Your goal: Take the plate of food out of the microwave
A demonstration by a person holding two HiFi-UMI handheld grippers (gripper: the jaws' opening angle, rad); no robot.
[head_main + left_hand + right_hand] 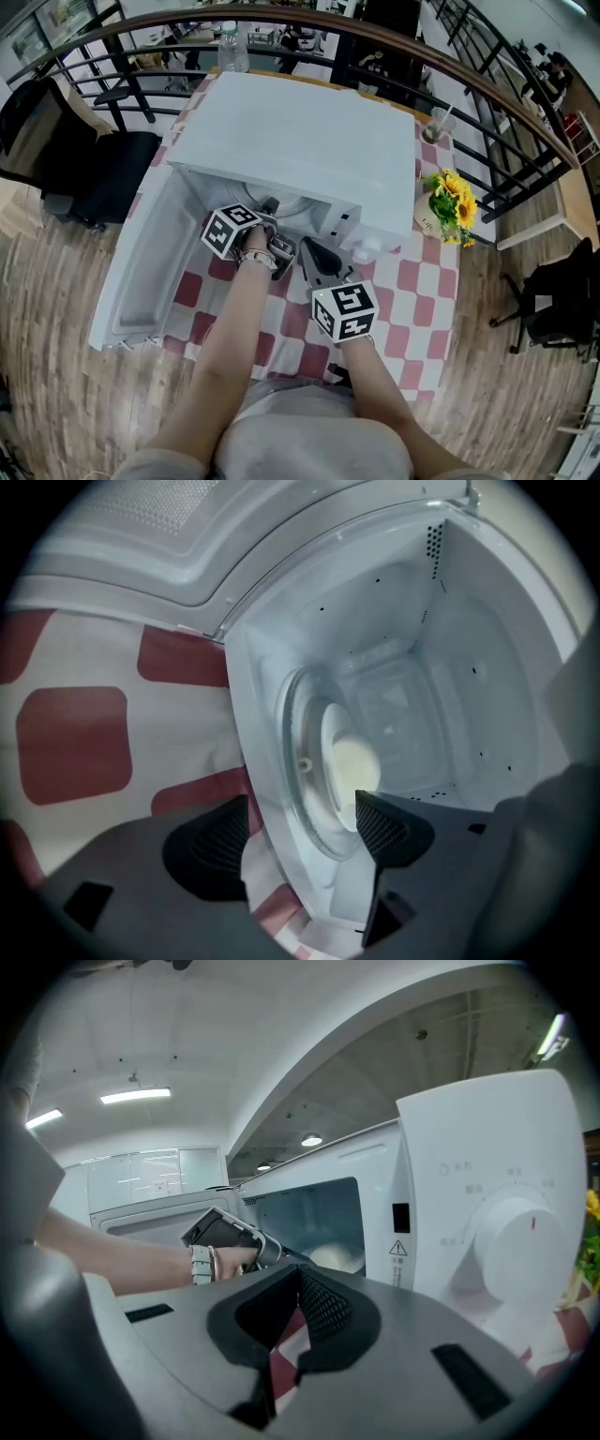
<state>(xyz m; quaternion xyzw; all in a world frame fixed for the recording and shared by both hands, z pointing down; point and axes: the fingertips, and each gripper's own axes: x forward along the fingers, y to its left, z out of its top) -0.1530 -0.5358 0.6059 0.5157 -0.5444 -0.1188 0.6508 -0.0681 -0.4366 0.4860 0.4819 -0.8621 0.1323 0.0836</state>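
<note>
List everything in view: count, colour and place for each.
tablecloth: 1, red and white checks, over the table
microwave: 1, white, on the tablecloth, door swung open
plate of food: 1, white with pale food, inside the microwave
sunflowers: 1 bunch, yellow, right of the microwave
bottle: 1, clear, behind the microwave
chairs: 2, black, one on each side of the table
left gripper: 1, dark grey, open, at the microwave's mouth
right gripper: 1, dark grey, shut, in front of the microwave

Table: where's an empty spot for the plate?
Checkered cloth is bare at the near right corner, in front of the microwave and sunflowers. The left tool and right tool crowd the opening; the open door fills the left.
</note>
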